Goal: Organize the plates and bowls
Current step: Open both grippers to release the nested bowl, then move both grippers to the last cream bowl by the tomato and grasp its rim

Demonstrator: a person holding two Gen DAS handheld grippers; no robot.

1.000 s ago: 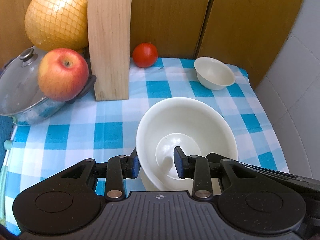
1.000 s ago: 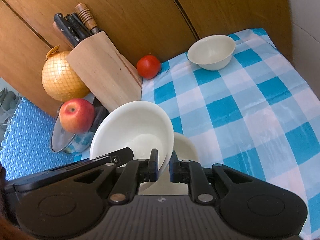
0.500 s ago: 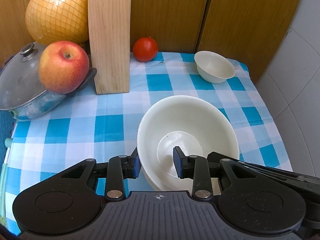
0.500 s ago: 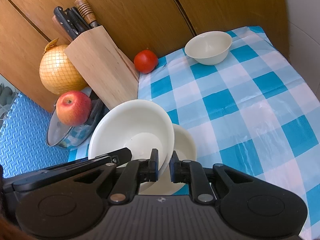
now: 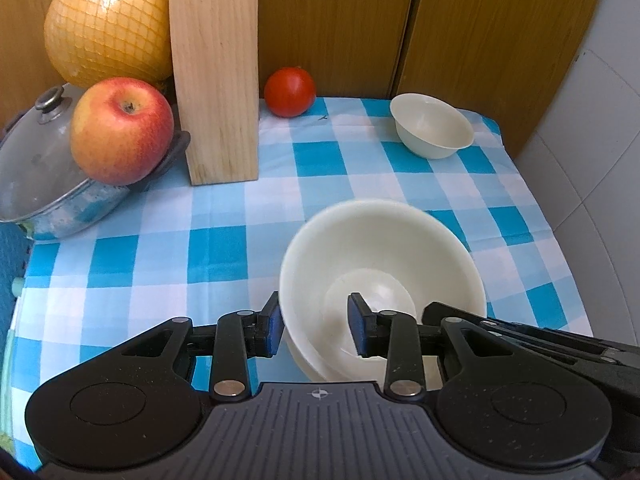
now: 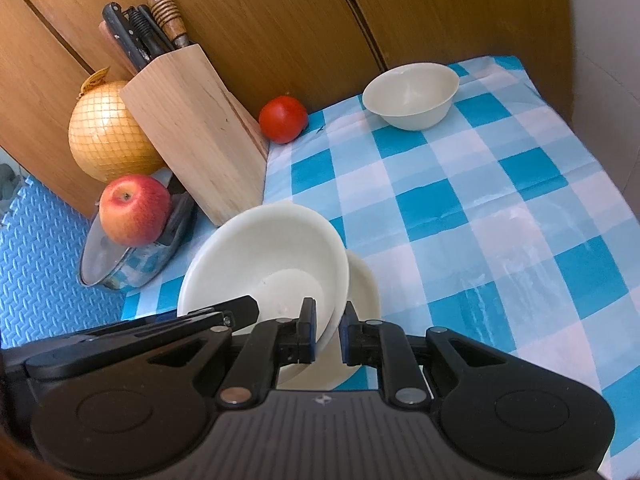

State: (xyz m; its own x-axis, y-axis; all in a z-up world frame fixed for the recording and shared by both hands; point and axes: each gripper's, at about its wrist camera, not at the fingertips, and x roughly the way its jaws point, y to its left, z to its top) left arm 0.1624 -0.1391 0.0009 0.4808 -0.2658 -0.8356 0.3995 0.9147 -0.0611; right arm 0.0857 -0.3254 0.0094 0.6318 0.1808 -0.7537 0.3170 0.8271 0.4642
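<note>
Left wrist view: left tongs (image 5: 314,326), just widened, straddle the near rim of a bowl (image 5: 380,264) nested on another, pads barely off it, while right tongs (image 6: 327,330) clamp its opposite rim, seemingly steadying the stack.

The left gripper (image 5: 314,326) points steeply down, its jaws having just been opening, astride the near rim of a cream bowl (image 5: 380,256). The right gripper (image 6: 328,332) angles down, nearly closed, pinching that bowl's other rim.
</note>
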